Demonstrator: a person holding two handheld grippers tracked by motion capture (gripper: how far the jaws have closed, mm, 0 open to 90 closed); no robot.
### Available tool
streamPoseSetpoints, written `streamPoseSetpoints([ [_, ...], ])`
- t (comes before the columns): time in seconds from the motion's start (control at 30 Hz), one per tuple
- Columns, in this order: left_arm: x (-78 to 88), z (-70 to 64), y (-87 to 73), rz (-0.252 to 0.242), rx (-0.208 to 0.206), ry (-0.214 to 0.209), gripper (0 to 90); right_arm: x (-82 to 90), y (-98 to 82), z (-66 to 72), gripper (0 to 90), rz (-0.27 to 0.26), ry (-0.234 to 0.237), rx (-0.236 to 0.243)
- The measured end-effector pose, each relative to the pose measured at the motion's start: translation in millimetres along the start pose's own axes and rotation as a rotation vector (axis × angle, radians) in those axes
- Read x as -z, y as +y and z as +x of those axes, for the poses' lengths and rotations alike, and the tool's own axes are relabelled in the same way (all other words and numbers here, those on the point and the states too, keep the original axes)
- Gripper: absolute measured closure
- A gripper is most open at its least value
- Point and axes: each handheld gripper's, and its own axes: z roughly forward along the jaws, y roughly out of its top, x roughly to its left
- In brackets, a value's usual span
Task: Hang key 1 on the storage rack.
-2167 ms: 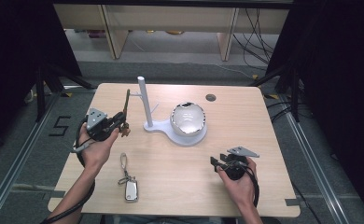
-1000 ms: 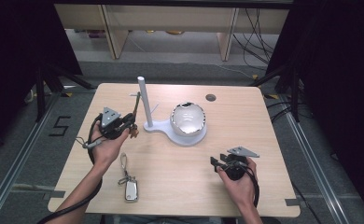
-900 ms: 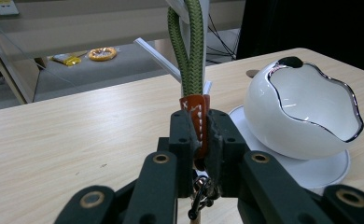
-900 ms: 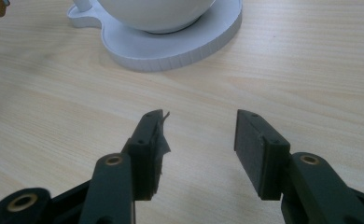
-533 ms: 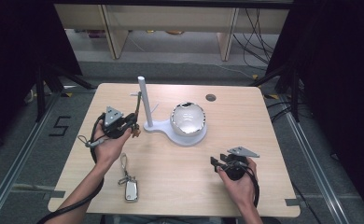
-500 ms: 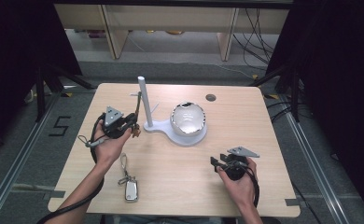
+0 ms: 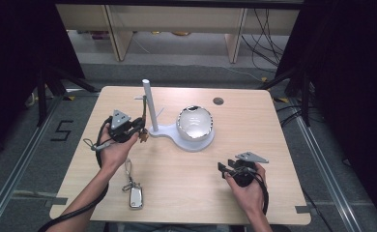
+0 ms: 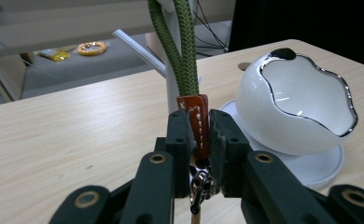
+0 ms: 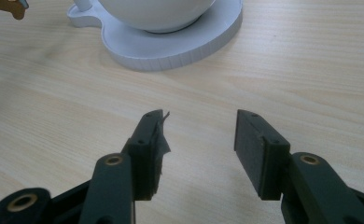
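The left gripper (image 8: 199, 140) clenches the keychain (image 8: 196, 123); its cord (image 8: 182, 46) could slip off the post (image 7: 149, 104). The right gripper (image 9: 199, 149) rests released.

A green cord keyring (image 8: 185, 56) with an orange-brown leather tab (image 8: 199, 122) stands upright at the centre of the left gripper view, its tab pinched between the jaws of the left gripper (image 8: 198, 140), a metal clip hanging below. In the high view it sits left of centre, just beside the white post (image 7: 149, 104). That post rises from a flat white stand (image 7: 169, 133) carrying a tilted white bowl with a silver wavy rim (image 7: 195, 123), at the centre. A second keyring with a silver fob (image 7: 134, 193) lies flat at lower left.
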Motion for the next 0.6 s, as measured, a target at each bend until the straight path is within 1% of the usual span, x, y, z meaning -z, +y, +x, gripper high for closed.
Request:
streamPoseSetpoints([
  [0.07,0.2,-0.9,0.4,0.016,0.005,-0.02,74.7,0.3,0.1,0.0,53.1,0.005,-0.011,0.002],
  [0.13,1.8,-3.2,0.9,0.024,0.016,-0.038,70.4,0.5,0.1,0.1,53.1,0.005,-0.009,-0.002],
  [0.17,2.8,-4.3,1.0,0.03,0.009,-0.043,69.4,0.5,0.1,0.0,53.1,0.005,-0.009,-0.002],
  [0.23,5.1,-6.2,0.7,0.041,0.009,-0.062,66.0,0.7,0.3,0.2,53.1,0.007,-0.011,0.0],
  [0.27,6.3,-7.3,0.4,0.045,0.015,-0.07,63.3,0.0,0.2,0.0,53.1,0.0,-0.002,0.001],
  [0.3,7.6,-7.4,0.0,0.05,0.01,-0.077,63.3,0.0,0.2,0.0,53.1,0.0,-0.002,0.001],
  [0.33,9.5,-8.5,-0.5,0.061,0.009,-0.078,61.4,0.3,0.3,0.2,53.1,0.001,-0.002,-0.001],
  [0.37,10.8,-9.0,-1.0,0.073,0.008,-0.084,57.0,0.9,0.3,0.8,53.1,0.006,-0.009,-0.005],
  [0.43,13.5,-9.5,-2.6,0.09,0.021,-0.093,50.6,0.2,0.1,-0.1,53.1,0.0,-0.002,0.001],
  [0.47,14.9,-9.7,-4.1,0.102,0.016,-0.095,44.5,-0.6,0.0,-0.7,53.1,-0.002,-0.014,0.003],
  [0.5,16.0,-10.1,-6.1,0.117,0.015,-0.098,44.5,-0.6,0.0,-0.7,53.1,-0.002,-0.014,0.003],
  [0.53,17.6,-10.2,-9.1,0.129,0.014,-0.106,42.7,0.1,0.1,-0.8,53.1,-0.002,-0.002,-0.001],
  [0.57,19.0,-10.4,-11.0,0.141,0.016,-0.108,40.5,1.9,0.6,0.0,53.1,0.013,-0.019,-0.002],
  [0.6,20.6,-10.2,-14.0,0.151,0.015,-0.115,39.0,2.1,0.6,0.1,53.0,0.015,-0.02,-0.006],
])
